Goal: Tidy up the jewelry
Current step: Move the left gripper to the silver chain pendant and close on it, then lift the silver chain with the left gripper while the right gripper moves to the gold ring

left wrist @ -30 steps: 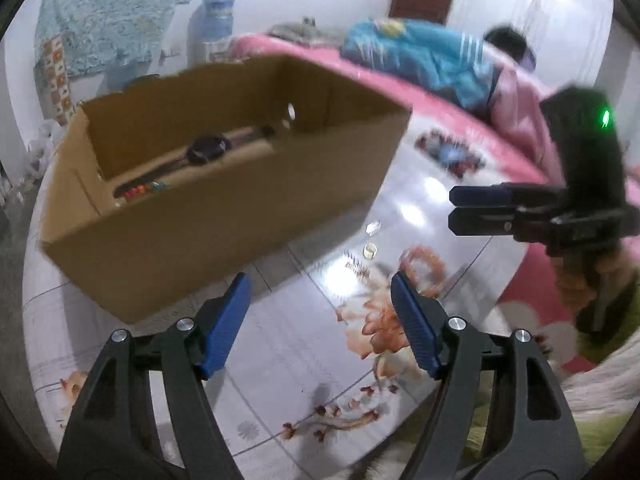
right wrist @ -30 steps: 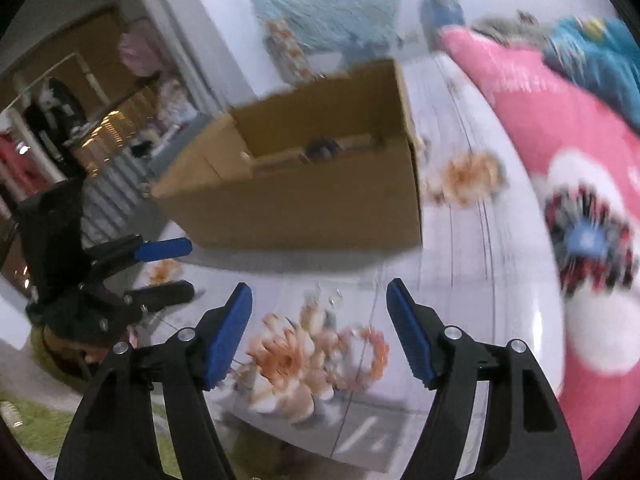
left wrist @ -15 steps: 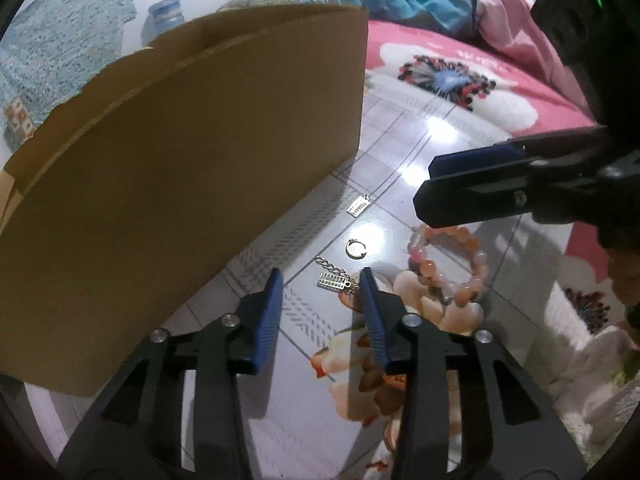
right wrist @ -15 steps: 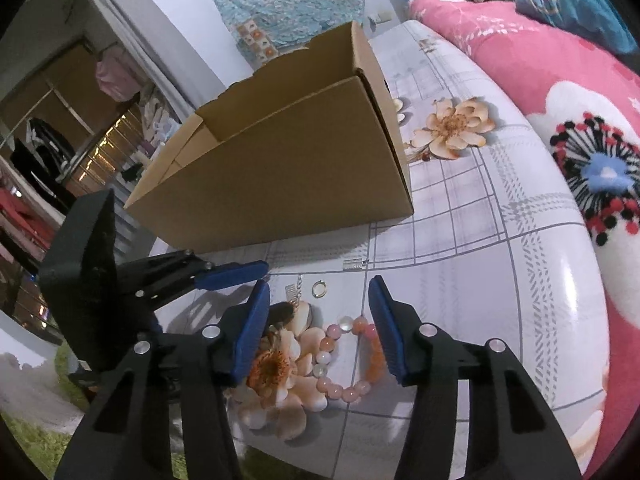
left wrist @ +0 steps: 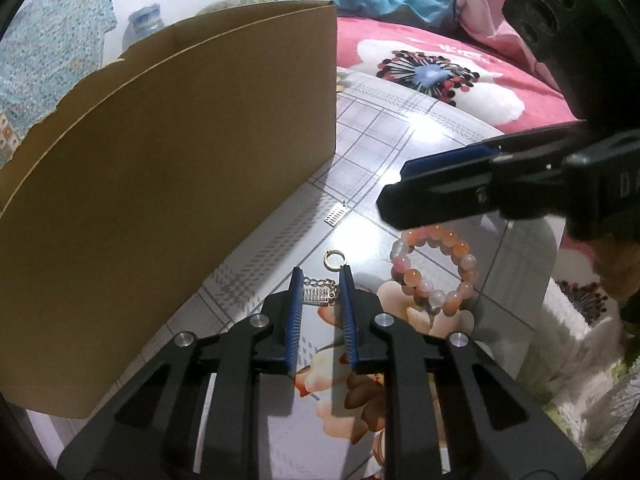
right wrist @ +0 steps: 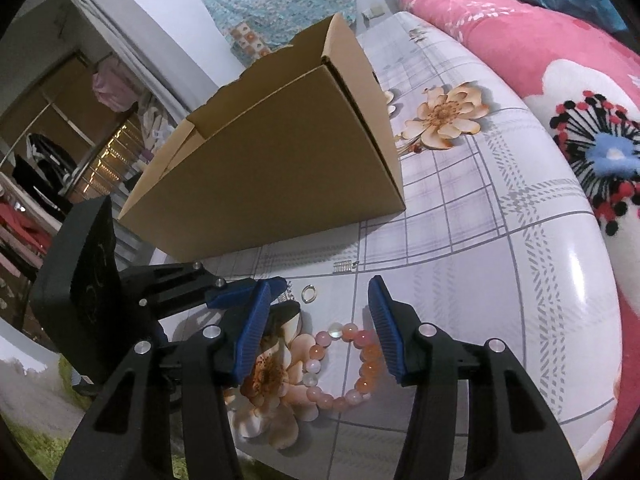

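A silver charm on a short chain [left wrist: 318, 294] lies on the flowered table [left wrist: 380, 128]. My left gripper [left wrist: 320, 280] straddles it with its jaws closing; the pads stand close on either side. Just beyond its tips lies a small gold ring [left wrist: 334, 259], and farther on a second silver charm [left wrist: 335, 215]. A pink and orange bead bracelet [right wrist: 344, 364] lies flat, partly between the fingers of my right gripper [right wrist: 320, 300], which is open above it. The ring [right wrist: 309, 293] and the far charm [right wrist: 344, 267] show ahead. The brown cardboard box [right wrist: 280, 168] stands behind them, its inside hidden.
In the left wrist view the right gripper [left wrist: 394, 188] reaches in from the right over the bracelet [left wrist: 434, 272]; the left gripper [right wrist: 286, 298] comes in from the left in the right wrist view. The box wall [left wrist: 160, 200] stands close on the left. A pink bedspread [right wrist: 540, 52] borders the table.
The left gripper came down toward the table and narrowed its jaws around the chained charm. The right gripper sank over the bracelet and narrowed its jaws early on, then held still.
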